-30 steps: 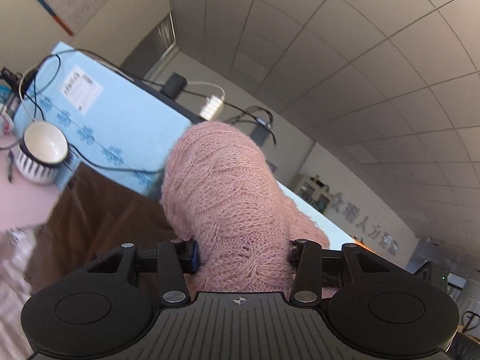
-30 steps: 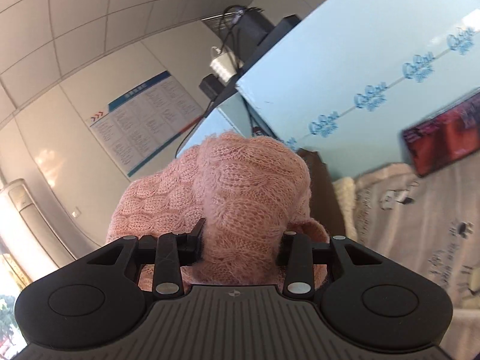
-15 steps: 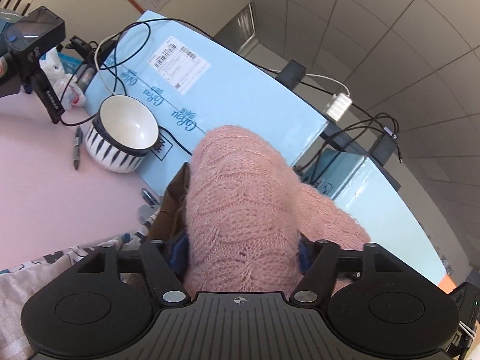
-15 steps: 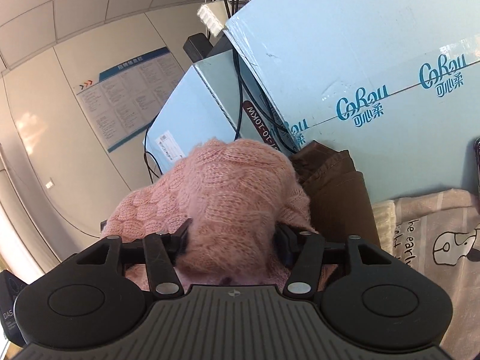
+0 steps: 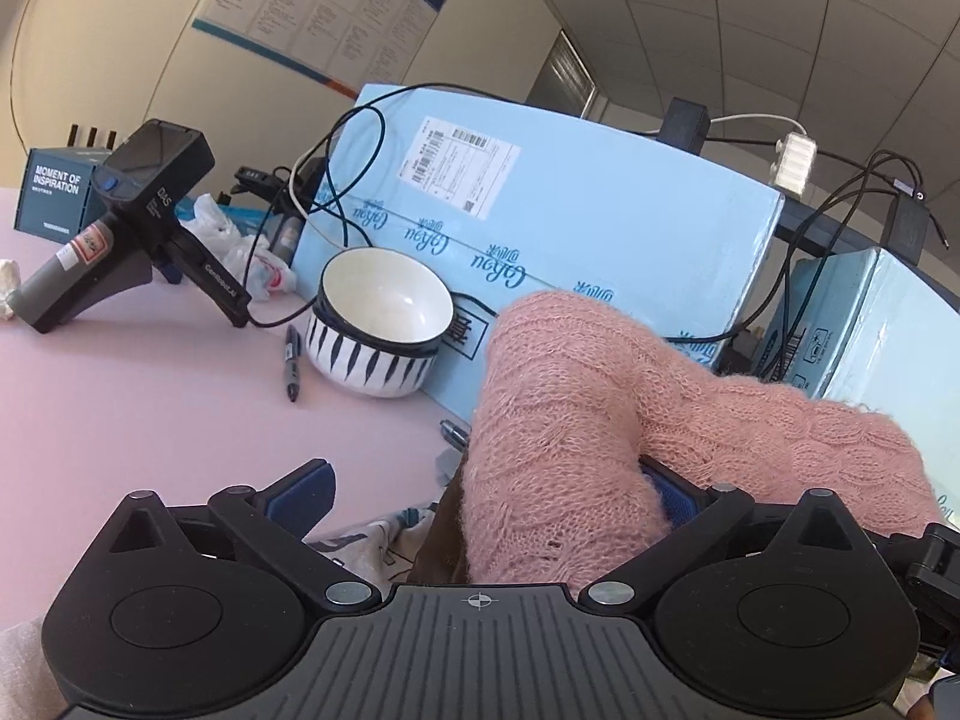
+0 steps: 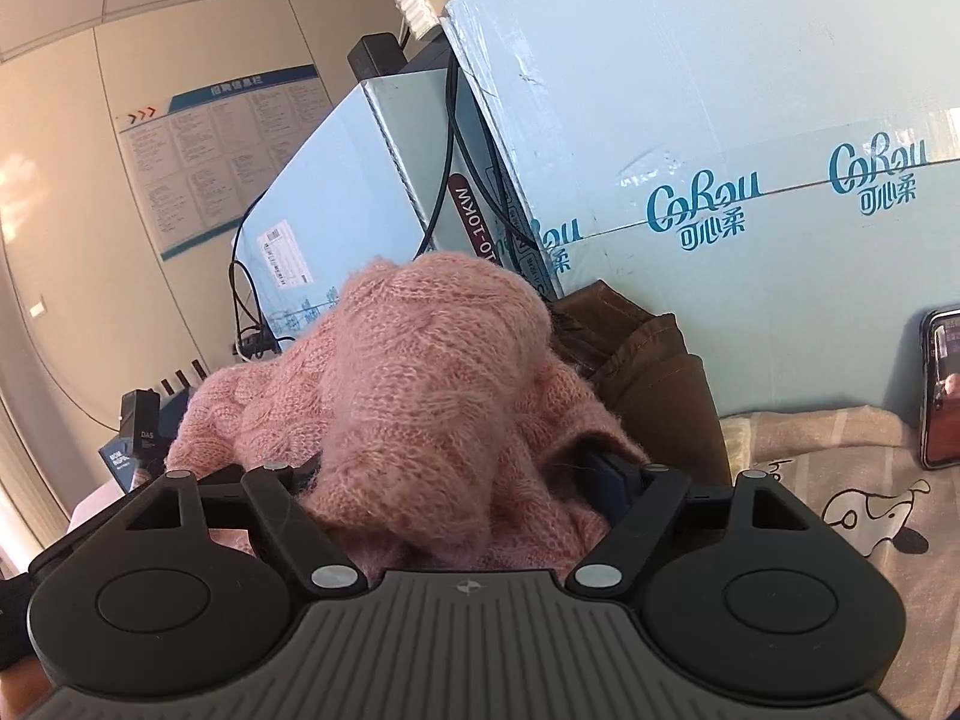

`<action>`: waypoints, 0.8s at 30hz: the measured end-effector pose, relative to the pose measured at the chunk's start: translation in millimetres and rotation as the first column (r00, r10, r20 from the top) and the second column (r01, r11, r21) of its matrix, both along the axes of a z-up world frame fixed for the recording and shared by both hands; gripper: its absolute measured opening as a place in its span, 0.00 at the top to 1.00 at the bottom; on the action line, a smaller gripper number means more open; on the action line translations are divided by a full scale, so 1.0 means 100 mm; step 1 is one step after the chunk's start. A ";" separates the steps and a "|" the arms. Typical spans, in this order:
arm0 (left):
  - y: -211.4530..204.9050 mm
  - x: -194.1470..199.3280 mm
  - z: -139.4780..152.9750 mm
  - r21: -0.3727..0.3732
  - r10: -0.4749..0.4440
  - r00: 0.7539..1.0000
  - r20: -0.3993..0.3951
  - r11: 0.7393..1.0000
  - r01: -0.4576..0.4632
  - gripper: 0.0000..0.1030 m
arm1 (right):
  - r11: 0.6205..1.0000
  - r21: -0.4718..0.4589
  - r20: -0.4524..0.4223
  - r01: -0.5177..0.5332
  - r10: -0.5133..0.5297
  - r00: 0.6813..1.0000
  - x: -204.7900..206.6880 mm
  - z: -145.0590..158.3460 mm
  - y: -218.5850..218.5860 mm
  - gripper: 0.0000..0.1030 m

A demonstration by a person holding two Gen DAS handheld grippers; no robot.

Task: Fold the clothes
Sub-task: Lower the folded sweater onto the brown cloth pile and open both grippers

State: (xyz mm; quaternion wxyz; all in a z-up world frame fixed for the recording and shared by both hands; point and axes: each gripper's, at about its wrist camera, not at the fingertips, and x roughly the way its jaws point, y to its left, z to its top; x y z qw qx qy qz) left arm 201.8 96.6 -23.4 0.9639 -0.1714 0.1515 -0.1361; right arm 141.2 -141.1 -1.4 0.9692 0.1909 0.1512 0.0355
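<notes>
My left tongs (image 5: 486, 495) have just been opening and now gape wide, with the pink sweater (image 5: 576, 450) slumped between the pads, against the right one and clear of the left. My right tongs (image 6: 462, 477) have been opening too, but the sweater buries both tips, so grip's anyone's guess. Beyond: one bowl (image 5: 381, 324), one pen (image 5: 291, 361), and brown trousers (image 6: 648, 372) mostly hidden.

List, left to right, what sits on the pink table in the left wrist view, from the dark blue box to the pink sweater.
Dark blue printed box → black handheld scanner-like device → crumpled white plastic bag → black pen → white bowl with black stripes → fuzzy pink knit sweater.
</notes>
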 end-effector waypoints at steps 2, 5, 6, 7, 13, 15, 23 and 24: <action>-0.01 -0.10 0.09 0.022 0.009 0.999 0.032 1.000 -0.010 0.00 | 0.999 -0.030 0.010 0.012 -0.012 1.000 -0.05 0.05 0.06 0.15; -0.02 -0.29 0.25 0.066 0.025 0.996 0.091 0.997 -0.031 0.00 | 0.996 -0.081 0.029 0.038 -0.036 0.999 -0.18 0.17 0.17 0.06; -0.02 -0.38 0.30 0.077 0.033 0.993 0.113 0.996 -0.042 0.00 | 0.994 -0.094 0.036 0.048 -0.044 0.998 -0.23 0.21 0.19 0.05; -0.01 -0.46 0.34 0.075 0.038 0.991 0.129 0.996 -0.048 0.00 | 0.994 -0.096 0.044 0.060 -0.056 0.997 -0.29 0.26 0.19 0.03; 0.00 -0.95 0.49 0.057 0.054 0.984 0.168 0.996 -0.064 0.00 | 0.989 -0.105 0.082 0.106 -0.098 0.992 -0.68 0.47 0.14 0.00; -0.02 -1.12 0.50 0.055 0.045 0.984 0.174 0.997 -0.055 0.00 | 0.987 -0.113 0.092 0.110 -0.100 0.991 -0.84 0.51 0.14 0.00; -0.14 -1.76 0.28 0.059 0.108 0.978 0.177 0.991 -0.120 0.00 | 0.981 -0.135 0.121 0.138 -0.122 0.985 -1.48 0.25 0.22 0.00; -0.16 -1.81 0.25 0.064 0.116 0.976 0.182 0.990 -0.130 0.00 | 0.979 -0.146 0.123 0.141 -0.123 0.985 -1.54 0.19 0.23 0.00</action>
